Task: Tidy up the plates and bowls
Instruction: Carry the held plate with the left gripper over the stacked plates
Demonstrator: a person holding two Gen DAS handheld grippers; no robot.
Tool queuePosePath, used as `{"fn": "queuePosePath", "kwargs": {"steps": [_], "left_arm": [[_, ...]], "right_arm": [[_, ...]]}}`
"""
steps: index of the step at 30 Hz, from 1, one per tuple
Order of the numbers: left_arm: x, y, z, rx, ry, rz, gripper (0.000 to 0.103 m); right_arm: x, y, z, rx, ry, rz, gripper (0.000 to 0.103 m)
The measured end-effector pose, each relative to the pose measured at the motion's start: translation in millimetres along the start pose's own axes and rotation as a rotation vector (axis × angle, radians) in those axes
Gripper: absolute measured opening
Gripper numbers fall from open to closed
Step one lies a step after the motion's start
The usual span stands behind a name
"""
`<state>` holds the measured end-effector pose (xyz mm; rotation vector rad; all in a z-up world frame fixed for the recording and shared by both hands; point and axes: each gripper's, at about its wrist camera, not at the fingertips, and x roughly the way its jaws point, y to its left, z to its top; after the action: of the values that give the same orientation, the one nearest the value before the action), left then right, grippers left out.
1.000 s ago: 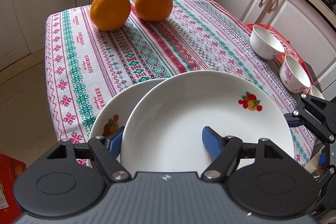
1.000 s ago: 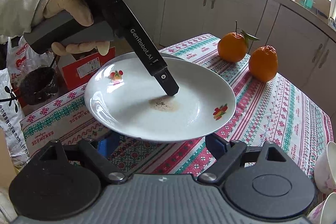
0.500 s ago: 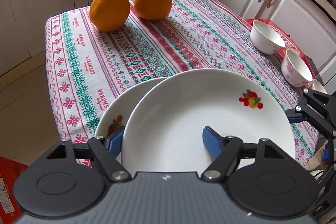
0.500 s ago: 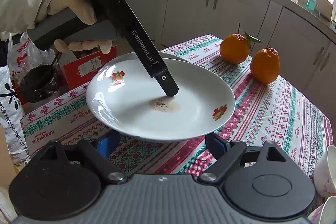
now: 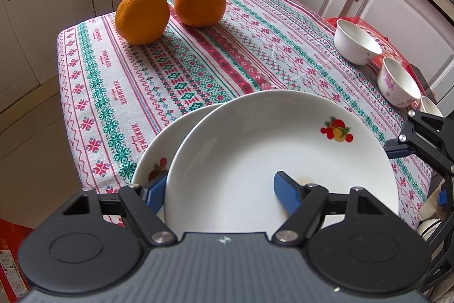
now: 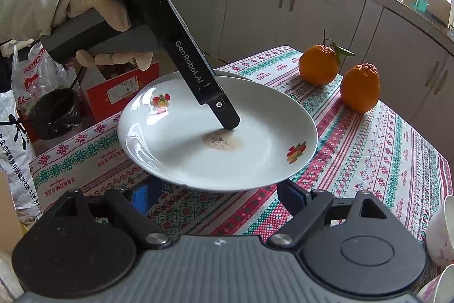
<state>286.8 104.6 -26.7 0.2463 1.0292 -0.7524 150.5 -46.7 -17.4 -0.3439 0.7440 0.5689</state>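
White upper plate (image 5: 269, 146) sits pinched through its rim by left tool (image 5: 218, 189)

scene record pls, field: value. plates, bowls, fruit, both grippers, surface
top plate: white plate with fruit print, rim between the left gripper's pads, brown stain at centre
lower plate: second white plate, partly under the top one, on the table
left gripper: one finger inside the plate, one under its rim
right gripper: jaws apart, holding nothing, near the plate's edge
bowls: white bowl, floral bowl, third barely in view
fruit: two oranges, far corner
surface: patterned tablecloth
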Motion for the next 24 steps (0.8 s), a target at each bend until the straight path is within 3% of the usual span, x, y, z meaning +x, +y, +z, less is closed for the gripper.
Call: {"fn": "queuePosePath", "kwargs": {"steps": [24], "left_arm": [[-13.9, 5.1, -11.3, -0.035, 0.005, 0.000, 0.080]], "right_arm": [[-0.8, -2.2, -0.9, -0.020, -0.015, 0.028, 0.092]]}}
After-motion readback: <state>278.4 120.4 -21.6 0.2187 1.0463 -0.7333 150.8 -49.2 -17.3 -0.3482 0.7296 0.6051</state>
